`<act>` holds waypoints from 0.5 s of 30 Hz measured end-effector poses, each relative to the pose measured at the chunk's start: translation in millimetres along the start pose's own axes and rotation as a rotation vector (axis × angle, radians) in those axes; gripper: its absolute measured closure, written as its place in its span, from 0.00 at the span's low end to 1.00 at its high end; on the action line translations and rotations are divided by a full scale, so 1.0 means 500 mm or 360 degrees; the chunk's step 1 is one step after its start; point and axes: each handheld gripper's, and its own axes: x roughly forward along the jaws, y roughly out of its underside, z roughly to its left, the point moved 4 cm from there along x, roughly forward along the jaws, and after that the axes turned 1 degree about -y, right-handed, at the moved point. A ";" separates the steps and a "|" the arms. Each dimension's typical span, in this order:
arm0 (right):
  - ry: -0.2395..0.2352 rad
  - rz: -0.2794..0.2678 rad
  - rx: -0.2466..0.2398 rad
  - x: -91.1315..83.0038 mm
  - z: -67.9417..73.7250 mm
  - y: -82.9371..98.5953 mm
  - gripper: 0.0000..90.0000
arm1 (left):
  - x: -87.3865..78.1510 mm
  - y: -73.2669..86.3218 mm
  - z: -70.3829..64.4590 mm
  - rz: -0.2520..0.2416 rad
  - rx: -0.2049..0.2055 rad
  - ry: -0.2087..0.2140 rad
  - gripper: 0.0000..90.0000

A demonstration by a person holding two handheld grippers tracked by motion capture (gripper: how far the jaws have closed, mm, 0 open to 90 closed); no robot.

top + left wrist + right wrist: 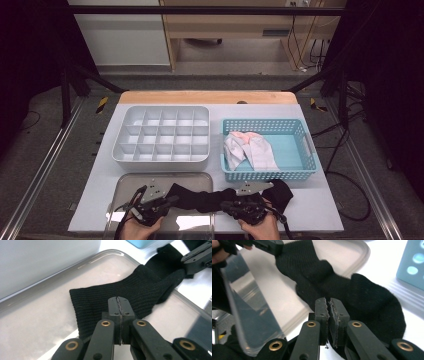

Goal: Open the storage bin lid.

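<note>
Both grippers stretching black sock (210,198) over steel tray (195,179).
Left gripper (172,199) and right gripper (226,204) both clamping it; cuff may be slipping free under tension.

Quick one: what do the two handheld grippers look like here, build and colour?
Both the left gripper and right gripper are black, each topped by a grey three-cornered plate dotted with holes. In the gripper views each has two flat black jaw blocks on linkage arms with brass-coloured pivot rings and small screws. Black cables trail back past the bare hands.
</note>
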 end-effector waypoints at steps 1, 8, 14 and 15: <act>0.0030 -0.0016 -0.0002 0.002 -0.002 -0.003 0.95 | 0.006 -0.002 0.004 0.0007 0.0002 -0.0012 0.99; 0.0194 -0.0153 -0.0097 0.006 -0.006 -0.023 0.82 | 0.023 0.000 0.012 -0.0049 0.0014 -0.0115 0.77; 0.0163 -0.0257 -0.0100 0.002 0.014 -0.034 0.73 | 0.009 -0.006 0.041 -0.0120 -0.0037 -0.0248 0.59; 0.0151 -0.0255 -0.0094 0.007 0.017 -0.034 0.73 | 0.009 -0.006 0.048 -0.0110 -0.0051 -0.0269 0.58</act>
